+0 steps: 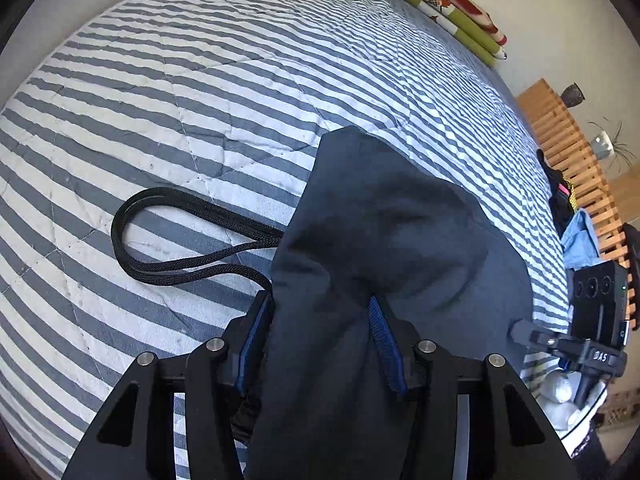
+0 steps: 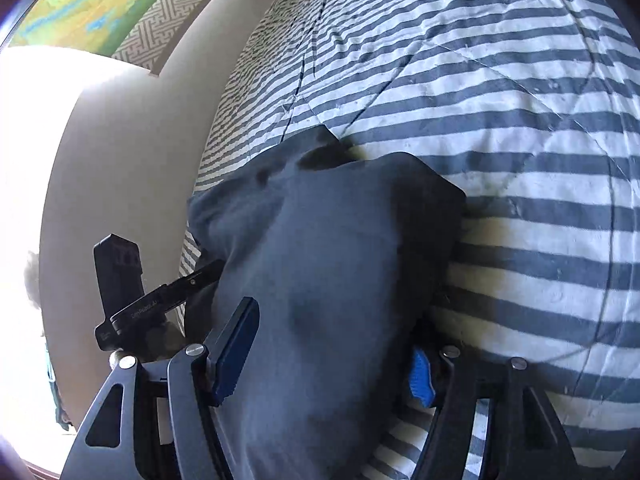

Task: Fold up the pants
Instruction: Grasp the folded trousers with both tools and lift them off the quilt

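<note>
- A grey-and-white striped quilt is covering the bed, with a slatted wooden bench standing beside it
- A black cord loop is lying by the dark pants
- The left gripper and right gripper are standing about half open with pants cloth bunched between their jaws; a firm pinch cannot be told

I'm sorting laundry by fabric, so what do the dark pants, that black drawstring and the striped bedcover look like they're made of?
Pants: matte navy woven cloth, likely cotton, going by its soft creases and lack of sheen.
Drawstring: black braided flat cord with a visible weave texture, probably synthetic or cotton.
Bedcover: quilted cotton-looking fabric, shown by its stitched lines and puckered, crinkly matte stripes.
</note>
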Demonstrator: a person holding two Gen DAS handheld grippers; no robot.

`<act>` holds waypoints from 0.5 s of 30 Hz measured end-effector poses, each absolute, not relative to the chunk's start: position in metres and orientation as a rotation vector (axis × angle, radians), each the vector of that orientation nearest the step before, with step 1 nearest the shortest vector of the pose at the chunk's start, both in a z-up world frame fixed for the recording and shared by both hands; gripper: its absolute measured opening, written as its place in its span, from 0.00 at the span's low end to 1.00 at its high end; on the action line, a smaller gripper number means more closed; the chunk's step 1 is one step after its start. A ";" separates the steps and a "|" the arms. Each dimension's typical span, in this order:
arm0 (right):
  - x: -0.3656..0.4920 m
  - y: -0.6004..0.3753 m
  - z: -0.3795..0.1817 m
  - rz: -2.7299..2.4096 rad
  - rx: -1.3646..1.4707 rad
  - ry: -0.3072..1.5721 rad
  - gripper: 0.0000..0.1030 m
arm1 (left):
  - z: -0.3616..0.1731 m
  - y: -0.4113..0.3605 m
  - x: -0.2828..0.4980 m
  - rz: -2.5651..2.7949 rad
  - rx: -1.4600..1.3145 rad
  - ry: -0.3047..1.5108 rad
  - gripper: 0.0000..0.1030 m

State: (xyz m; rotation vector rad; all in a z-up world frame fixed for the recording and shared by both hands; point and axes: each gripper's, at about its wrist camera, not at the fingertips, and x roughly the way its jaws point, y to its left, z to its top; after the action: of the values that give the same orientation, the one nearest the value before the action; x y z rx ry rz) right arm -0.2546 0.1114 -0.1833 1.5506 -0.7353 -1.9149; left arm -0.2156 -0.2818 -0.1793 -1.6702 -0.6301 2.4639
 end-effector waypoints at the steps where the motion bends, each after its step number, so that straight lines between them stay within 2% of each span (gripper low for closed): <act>1: -0.254 0.107 -0.182 -1.929 1.566 -0.679 0.28 | -0.178 -0.283 -0.214 2.468 -1.652 -0.640 0.45; 3: -0.251 0.100 -0.181 -1.914 1.566 -0.637 0.13 | -0.175 -0.291 -0.208 2.473 -1.621 -0.703 0.34; 6: -0.243 0.097 -0.169 -1.964 1.523 -0.597 0.10 | -0.168 -0.294 -0.198 2.495 -1.572 -0.750 0.25; 8: -0.235 0.093 -0.157 -2.004 1.495 -0.542 0.09 | -0.165 -0.294 -0.193 2.511 -1.552 -0.758 0.24; 10: -0.233 0.089 -0.150 -2.033 1.485 -0.476 0.09 | -0.165 -0.287 -0.185 2.569 -1.545 -0.664 0.32; 11: -0.235 0.087 -0.150 -2.036 1.494 -0.463 0.09 | -0.166 -0.285 -0.186 2.590 -1.556 -0.623 0.45; 12: -0.237 0.087 -0.152 -2.034 1.510 -0.467 0.09 | -0.171 -0.283 -0.187 2.579 -1.606 -0.595 0.68; 13: -0.239 0.089 -0.154 -2.021 1.526 -0.481 0.12 | -0.173 -0.278 -0.184 2.547 -1.652 -0.594 0.77; 14: -0.240 0.090 -0.157 -2.004 1.540 -0.499 0.14 | -0.178 -0.278 -0.184 2.526 -1.663 -0.608 0.81; 15: -0.244 0.091 -0.159 -1.990 1.554 -0.519 0.15 | -0.178 -0.280 -0.182 2.525 -1.649 -0.617 0.79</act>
State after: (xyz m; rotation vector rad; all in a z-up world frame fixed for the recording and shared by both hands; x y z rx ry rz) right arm -0.2438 0.0913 -0.1591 1.5540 -0.5190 -1.9904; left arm -0.1817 -0.2802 -0.1783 -1.6491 -0.6170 2.5252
